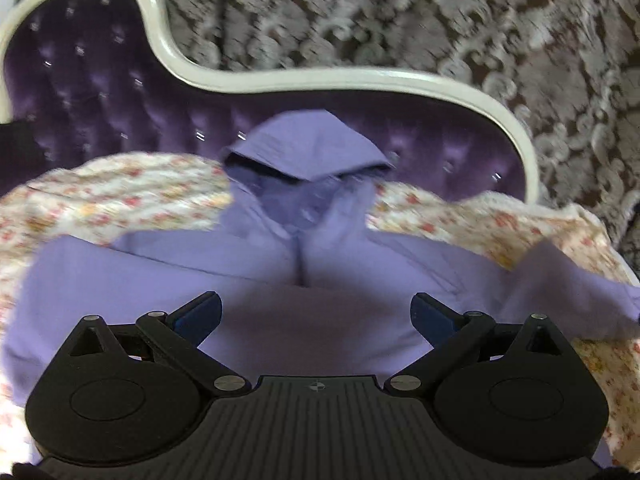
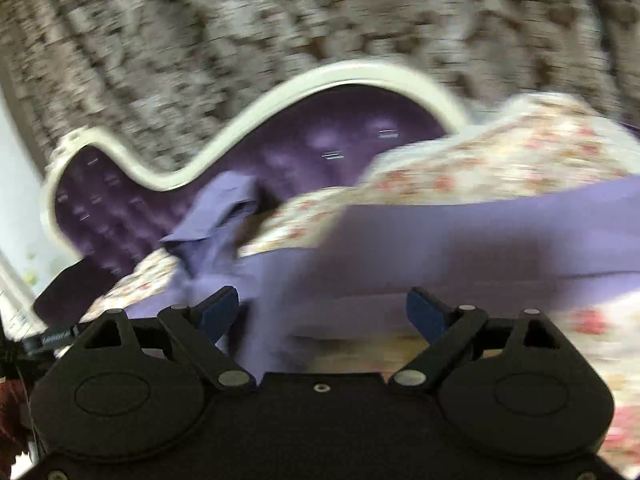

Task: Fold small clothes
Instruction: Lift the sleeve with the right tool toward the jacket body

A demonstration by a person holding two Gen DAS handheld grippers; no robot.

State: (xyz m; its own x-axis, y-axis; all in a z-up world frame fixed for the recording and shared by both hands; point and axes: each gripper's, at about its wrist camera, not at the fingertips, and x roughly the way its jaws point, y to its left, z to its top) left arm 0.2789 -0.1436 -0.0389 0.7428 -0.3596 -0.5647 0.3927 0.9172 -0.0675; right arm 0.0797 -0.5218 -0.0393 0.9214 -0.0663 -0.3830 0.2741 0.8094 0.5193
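Left gripper (image 1: 316,314): jaws wide apart, nothing between them. I've got it hanging over the lower body of the lilac hoodie (image 1: 256,280), fingers (image 1: 200,312) clear of the fabric as far as I can see.

The hoodie lies front-up on a floral sheet (image 1: 120,188) spread over the sofa seat. Its hood (image 1: 308,148) is propped against the purple tufted backrest (image 1: 100,92), which has a white curved frame (image 1: 280,80). Zip line runs down the middle of the chest. One sleeve spreads toward the left edge of the left wrist view, the other sleeve (image 1: 568,284) toward the right, lifted a little off the sheet.

Right gripper (image 2: 322,314): jaws also spread wide, holding nothing that I can make out. The frame is heavily motion-blurred, so I can't tell about contact with the cloth. From this camera the hoodie (image 2: 440,240) fills the centre and right, hood (image 2: 224,204) up left against the backrest (image 2: 320,140), floral sheet (image 2: 500,160) bunched high behind it. A blurred flap of lilac fabric sits between the fingers (image 2: 220,312), close to the left one.

Dark cushion (image 2: 72,288) at the sofa's left end. Patterned brown-and-grey curtain (image 1: 440,20) behind everything.
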